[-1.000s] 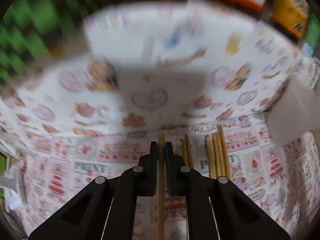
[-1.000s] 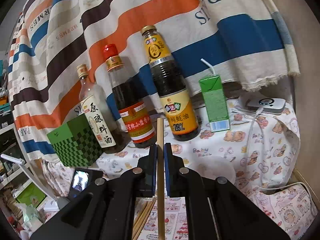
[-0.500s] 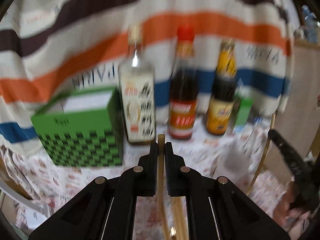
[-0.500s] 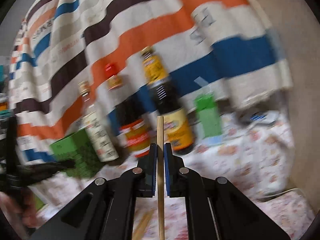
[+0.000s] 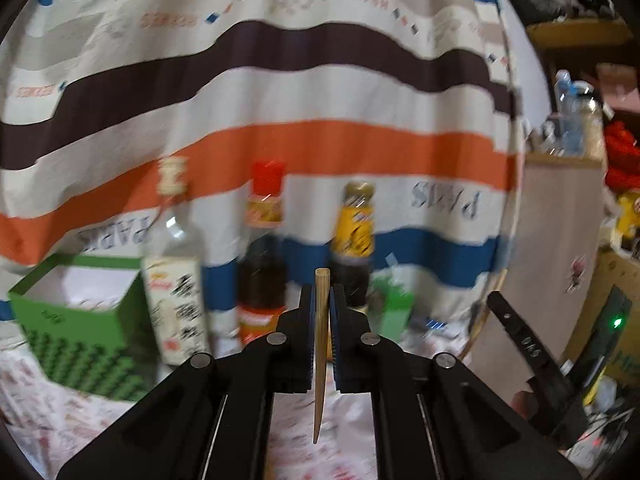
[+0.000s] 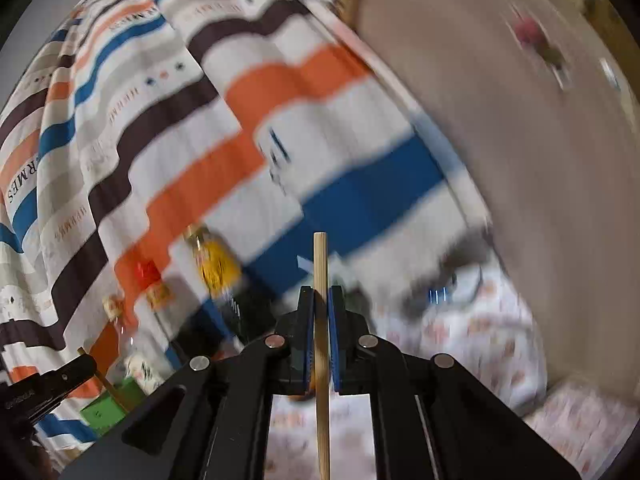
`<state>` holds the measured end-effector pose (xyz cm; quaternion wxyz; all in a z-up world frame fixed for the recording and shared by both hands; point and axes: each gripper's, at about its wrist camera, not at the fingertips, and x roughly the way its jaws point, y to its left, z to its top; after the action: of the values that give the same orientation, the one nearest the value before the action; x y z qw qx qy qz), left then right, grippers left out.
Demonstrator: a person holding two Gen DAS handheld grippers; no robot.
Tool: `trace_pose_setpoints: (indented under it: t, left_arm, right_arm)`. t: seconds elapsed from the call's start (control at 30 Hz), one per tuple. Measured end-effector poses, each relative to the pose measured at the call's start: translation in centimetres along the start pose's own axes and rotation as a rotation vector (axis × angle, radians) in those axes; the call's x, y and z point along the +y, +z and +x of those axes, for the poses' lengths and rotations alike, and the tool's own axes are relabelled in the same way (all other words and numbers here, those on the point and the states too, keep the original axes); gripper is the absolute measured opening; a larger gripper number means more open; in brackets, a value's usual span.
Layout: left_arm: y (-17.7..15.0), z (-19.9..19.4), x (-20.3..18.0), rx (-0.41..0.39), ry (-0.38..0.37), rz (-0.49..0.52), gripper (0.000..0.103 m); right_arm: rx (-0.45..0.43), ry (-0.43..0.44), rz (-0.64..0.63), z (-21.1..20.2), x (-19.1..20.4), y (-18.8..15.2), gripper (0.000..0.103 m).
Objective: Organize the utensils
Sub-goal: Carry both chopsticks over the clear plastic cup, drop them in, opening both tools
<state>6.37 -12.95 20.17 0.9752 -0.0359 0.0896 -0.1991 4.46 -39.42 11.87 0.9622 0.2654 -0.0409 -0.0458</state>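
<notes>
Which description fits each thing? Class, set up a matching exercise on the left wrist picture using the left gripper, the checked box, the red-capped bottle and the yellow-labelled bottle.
Things:
1. left gripper
2. green checked box
3. red-capped bottle
4. yellow-labelled bottle

Descriptions:
A. far left, open at the top
B. shut on a wooden chopstick
C. directly behind the chopstick's tip
D. middle of the three bottles

Pairs: 1-B, 2-A, 3-D, 4-C

**Background clutter only**

I see a striped cloth (image 5: 280, 92) hanging behind; three sauce bottles in a row: clear bottle (image 5: 174, 276), red-capped bottle (image 5: 262, 256), yellow-labelled bottle (image 5: 354, 240); green checkered box (image 5: 76, 332) left of them; green carton (image 5: 390, 312) right; patterned tablecloth (image 6: 472, 344) underneath, blurred.
</notes>
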Motion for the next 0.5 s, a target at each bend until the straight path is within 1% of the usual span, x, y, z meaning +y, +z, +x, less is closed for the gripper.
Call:
trace_pose_setpoints:
  t: [0.1, 0.13, 0.2, 0.23, 0.27, 0.33, 0.43, 0.5]
  left_arm:
    - [1.1, 0.9, -1.0, -0.019, -0.047, -0.022, 0.006]
    - [1.2, 1.3, -1.3, -0.024, -0.063, -0.032, 0.006]
    - [1.1, 2.3, -1.9, -0.027, -0.076, -0.038, 0.006]
    - [0.9, 2.9, -2.1, -0.024, -0.078, -0.040, 0.006]
    - [0.5, 3.5, -2.2, -0.012, -0.086, -0.048, 0.006]
    - [-0.7, 5.0, -2.1, 0.016, -0.097, -0.068, 0.006]
    - [-2.8, 7.1, -2.1, 0.044, -0.080, -0.055, 0.006]
    - [-4.5, 8.5, -2.0, 0.073, -0.081, -0.046, 0.006]
  right_arm:
    - [-0.075, -0.025, -0.050, 0.3, 0.5, 0.7, 0.008]
    - [-0.105, -0.055, -0.069, 0.7, 0.5, 0.5, 0.008]
    - [-0.135, -0.122, -0.117, 1.6, 0.8, 0.0, 0.008]
    - [-0.127, -0.127, -0.122, 2.2, 0.8, -0.3, 0.008]
    - [-0.094, -0.113, -0.109, 3.0, 0.4, -0.7, 0.008]
    - [-0.062, -0.110, -0.083, 3.8, -0.3, -1.5, 0.008]
    - [-0.008, -0.127, -0.091, 4.8, -0.9, -3.0, 0.008]
    - [0.102, -0.106, -0.029, 6.2, -2.2, -3.8, 0.008]
